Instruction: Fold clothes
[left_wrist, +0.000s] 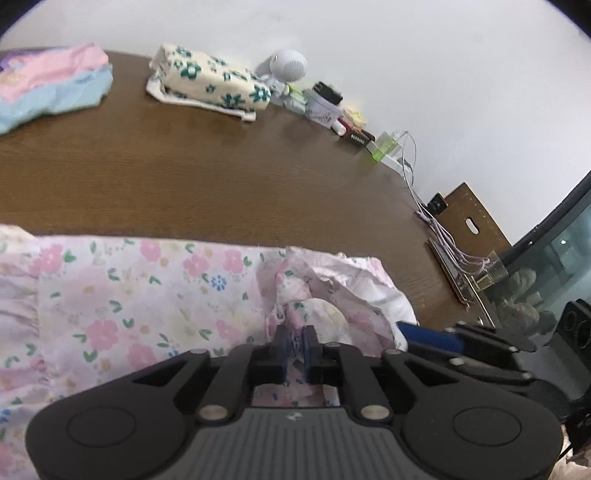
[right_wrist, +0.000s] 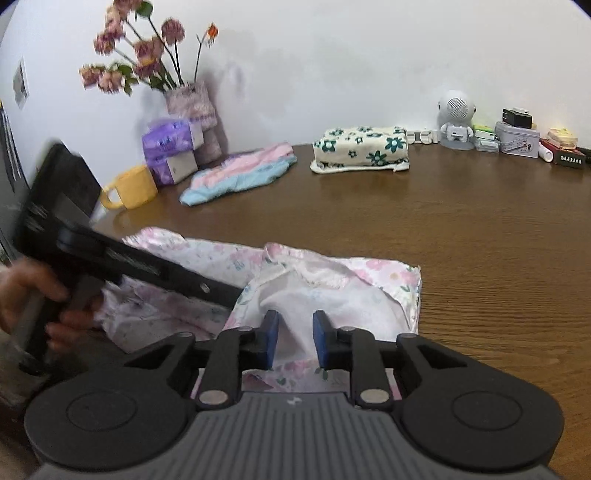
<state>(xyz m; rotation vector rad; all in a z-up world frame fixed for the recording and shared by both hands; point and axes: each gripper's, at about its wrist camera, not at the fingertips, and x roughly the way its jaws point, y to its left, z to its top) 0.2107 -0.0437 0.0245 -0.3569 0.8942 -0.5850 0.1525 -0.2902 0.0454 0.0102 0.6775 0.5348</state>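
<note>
**Left has the collar end pinched, right is poised to bite**

I've got the floral garment (left_wrist: 147, 288) lying along the near edge of the table (left_wrist: 221, 177), mostly flat to the left and bunched up toward its right end. My left gripper (left_wrist: 295, 350) is clenched on a ruck of that bunched fabric; I can see cloth squeezed between the blue pads (left_wrist: 281, 347). Over on the right wrist view, my right gripper (right_wrist: 294, 339) stands released, jaws parted with white lining fabric lying between and under them, nothing grasped yet.

My read: this is the pick-up for a fold. To do it well, I'd close the right on a single clean edge, not a wad, level with the left's hold, so the cloth lifts as one straight line. Then keep both holds low and taut and lay the fold toward the far edge, where the wood is bare. Thin cloth like this will likely slip and drag, so slow and even.

What I can't make out: the garment's near hem sits under both gripper bodies. Its left end runs off the left view. How many layers the left has caught, I can't tell. The hand (right_wrist: 22, 295) on the left tool is blurred and cut off at the frame edge.
</note>
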